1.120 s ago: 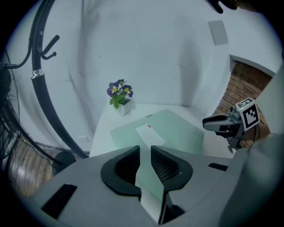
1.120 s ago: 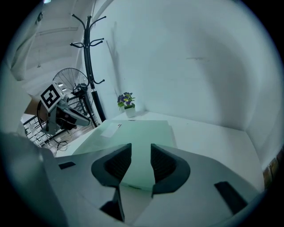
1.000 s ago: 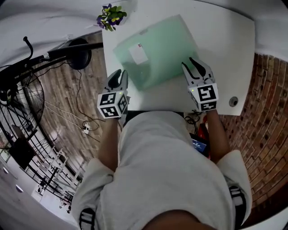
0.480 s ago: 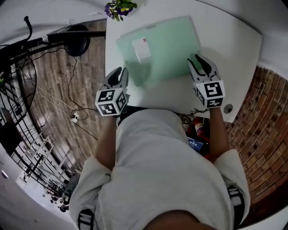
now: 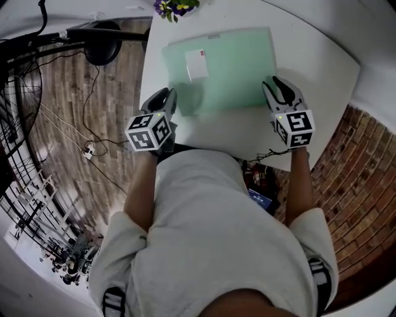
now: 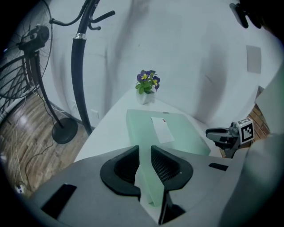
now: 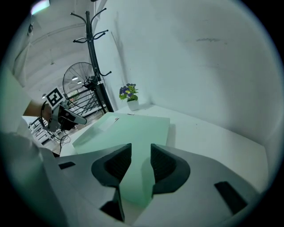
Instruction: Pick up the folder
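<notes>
A pale green translucent folder (image 5: 229, 65) with a white label (image 5: 197, 64) lies on the white table (image 5: 312, 59). My left gripper (image 5: 166, 99) sits at its near left corner. In the left gripper view the folder (image 6: 177, 133) runs down between the jaws and fills the narrow gap of that gripper (image 6: 144, 153). My right gripper (image 5: 278, 88) is at the near right corner. There the folder (image 7: 128, 133) also fills the gap of the gripper (image 7: 141, 153). I cannot tell whether the folder is clear of the table.
A small pot of purple flowers (image 5: 176, 6) stands at the table's far left corner. A black coat stand (image 6: 80, 66) and a fan (image 6: 22, 66) stand on the wooden floor to the left, where cables (image 5: 86, 148) lie. Brick floor (image 5: 365, 161) shows on the right.
The head view has swung. Both grippers stay at the folder's near corners. The left gripper has rolled, so its marker cube shows a different tilt.
</notes>
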